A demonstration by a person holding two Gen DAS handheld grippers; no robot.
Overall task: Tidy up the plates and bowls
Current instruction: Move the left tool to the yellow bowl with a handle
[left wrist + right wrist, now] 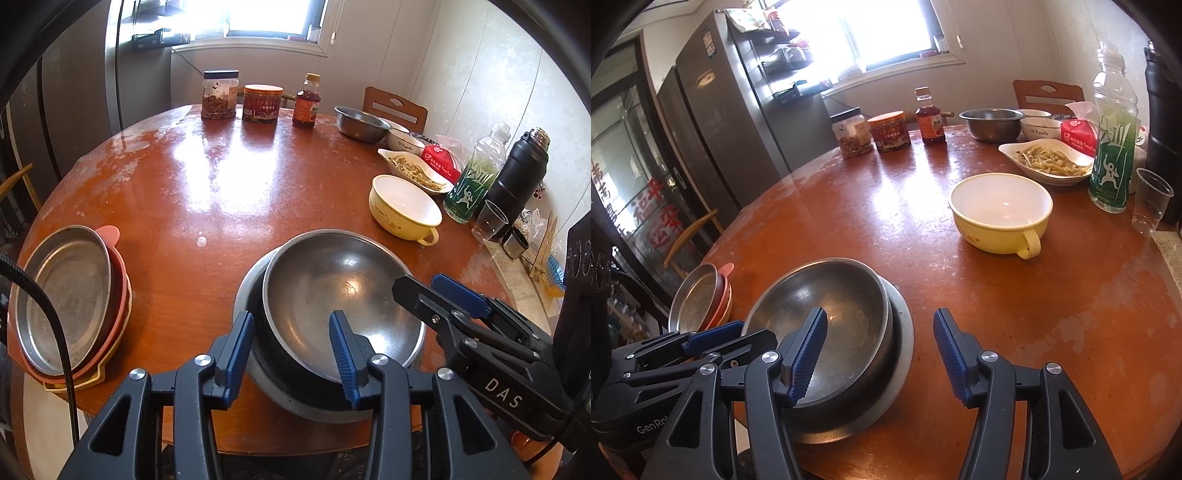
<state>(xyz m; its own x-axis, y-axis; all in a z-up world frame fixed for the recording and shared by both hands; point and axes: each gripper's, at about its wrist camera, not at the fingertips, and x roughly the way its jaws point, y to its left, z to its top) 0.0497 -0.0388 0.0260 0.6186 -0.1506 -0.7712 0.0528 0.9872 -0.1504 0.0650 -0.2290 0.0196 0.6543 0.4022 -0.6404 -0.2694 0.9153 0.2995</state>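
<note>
A steel bowl [340, 295] is nested in a larger steel bowl [245, 295] near the table's front edge; the pair also shows in the right wrist view [842, 306]. My left gripper [291, 350] is open, its jaws straddling the near rim of the inner bowl. My right gripper [881, 354] is open, its left finger over the bowl's right side, its right finger over bare table. A stack of plates [70, 295], steel on pink and yellow, sits at the left edge. A yellow handled bowl [404, 208] stands to the right [1001, 210].
At the back stand two jars [219, 94], a sauce bottle [307, 101], a steel bowl [360, 123], a white bowl [404, 142] and a dish of food [417, 170]. A green bottle [476, 173], black flask [517, 181] and plastic cup [489, 221] crowd the right edge.
</note>
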